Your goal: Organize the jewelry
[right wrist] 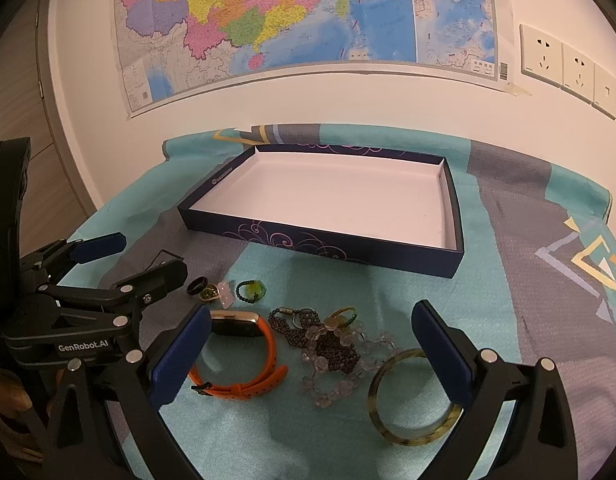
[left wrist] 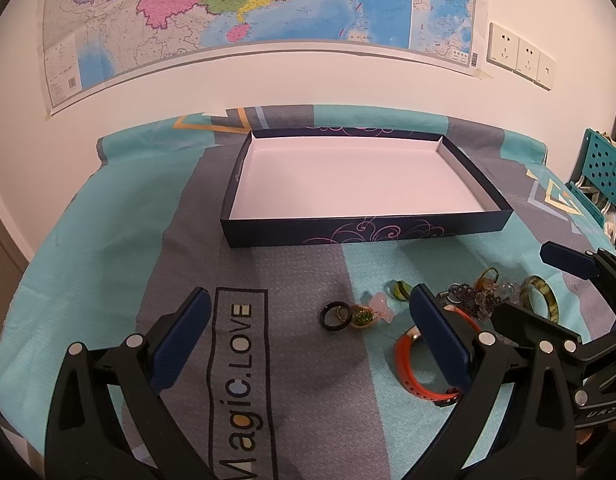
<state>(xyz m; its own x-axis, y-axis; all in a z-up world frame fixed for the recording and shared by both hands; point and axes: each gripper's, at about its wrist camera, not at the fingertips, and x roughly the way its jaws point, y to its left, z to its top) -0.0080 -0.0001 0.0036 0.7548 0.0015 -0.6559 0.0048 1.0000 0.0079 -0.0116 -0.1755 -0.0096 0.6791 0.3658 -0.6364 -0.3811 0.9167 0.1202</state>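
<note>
A shallow dark-blue box [left wrist: 364, 232] [right wrist: 324, 246] with a white empty inside sits on the cloth-covered table. In front of it lie loose pieces: a black ring [left wrist: 335, 314] [right wrist: 197, 285], a green-stone ring [left wrist: 362, 318], a pink charm [left wrist: 380, 307] [right wrist: 226, 294], a green bead ring [right wrist: 251, 291], an orange watch band [left wrist: 408, 364] [right wrist: 243, 360], dark and clear bead bracelets [right wrist: 328, 344], and a mottled green bangle [right wrist: 412, 398] [left wrist: 542, 298]. My left gripper [left wrist: 308, 336] is open above the cloth, left of the band. My right gripper [right wrist: 312, 360] is open above the bracelets.
The table cloth [left wrist: 107, 240] is teal and grey with "Magic.LOVE" printed on it. A wall with a map [left wrist: 247, 8] and sockets [right wrist: 568, 64] stands behind the table. A teal perforated basket [left wrist: 600, 168] is at the right edge.
</note>
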